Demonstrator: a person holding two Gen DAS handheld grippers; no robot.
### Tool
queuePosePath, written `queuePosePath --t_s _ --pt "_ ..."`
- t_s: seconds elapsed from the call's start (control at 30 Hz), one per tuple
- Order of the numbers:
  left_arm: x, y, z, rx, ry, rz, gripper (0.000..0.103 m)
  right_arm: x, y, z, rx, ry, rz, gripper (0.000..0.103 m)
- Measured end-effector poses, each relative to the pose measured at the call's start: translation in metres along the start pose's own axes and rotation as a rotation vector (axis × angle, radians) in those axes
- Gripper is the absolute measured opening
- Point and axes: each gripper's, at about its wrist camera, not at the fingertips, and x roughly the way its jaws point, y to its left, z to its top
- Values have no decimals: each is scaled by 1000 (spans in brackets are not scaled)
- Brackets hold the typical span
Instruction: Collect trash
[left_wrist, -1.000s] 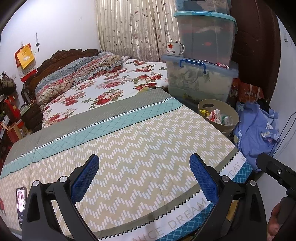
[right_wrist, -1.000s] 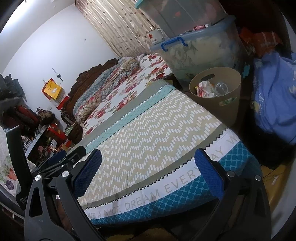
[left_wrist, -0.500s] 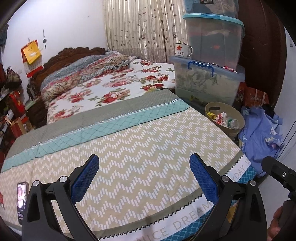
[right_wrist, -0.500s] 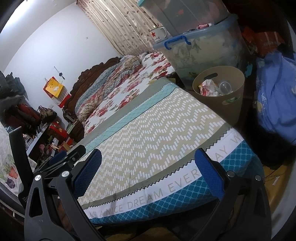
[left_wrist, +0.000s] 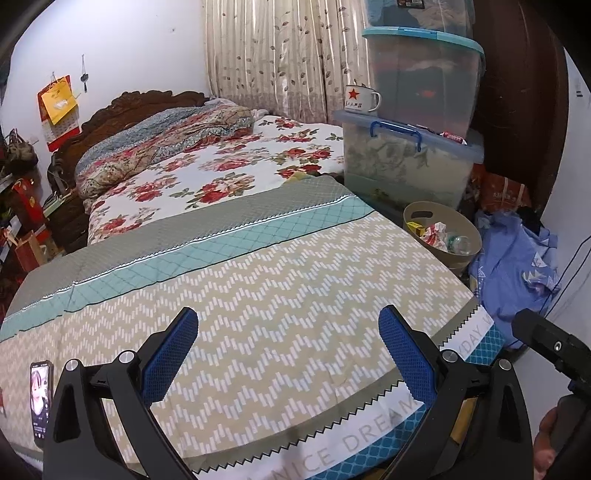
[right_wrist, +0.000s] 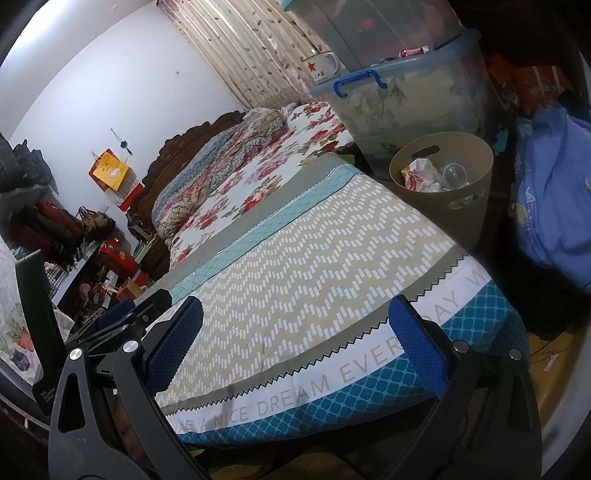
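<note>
- Both grippers hover at the foot end of the bed (left_wrist: 258, 295), over the zigzag cover. Nothing is held in either.
- Left gripper (left_wrist: 288, 354): blue pads wide apart, only cover showing between them.
- Right gripper (right_wrist: 295, 339): pads likewise spread, empty, over the "NICE DREAM" border.
- Bin (right_wrist: 476, 195): tan, round, on the floor tight against the bed's far right corner, in front of the lower storage box (left_wrist: 406, 162). Mouth faces up. No long axis to speak of, so entry is from above on any heading.
- Trash (left_wrist: 437, 234) already in the bin: crumpled red-and-white wrappers, a clear plastic bottle or cup, something yellow at the back. It fills the bottom, below the rim.
- No loose trash seen on the cover from either view. The only item lying there is a phone (left_wrist: 40, 398) at the left edge, screen lit; not trash, by my reading.
- Key relation: the bin lies ahead and to the right of both grippers, well apart from each. The right gripper is the nearer, with the clearer line past the bed corner. The left would have to cross the whole width of the cover.
- Judgement: with nothing visible left to pick, the collecting looks near done, or the next piece lies outside both views. Cannot tell which.
- Blue cloth (right_wrist: 546, 206) is heaped just right of the bin; it could snag a low approach.
</note>
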Motion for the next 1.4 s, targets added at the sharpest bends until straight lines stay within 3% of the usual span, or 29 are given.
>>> queuePosePath --t_s 0.33,0.57,0.97,1.4 --pt "3 6 1 -29 14 62 94 4 1 1 -19 14 -7 99" --pt "8 6 0 -17 63 53 94 8 2 2 -35 26 -5 99" --pt "5 5 -2 14 44 129 94 12 10 -2 -65 46 2 99" --pt "0 8 0 -11 28 104 94 14 10 -3 -61 54 5 99"
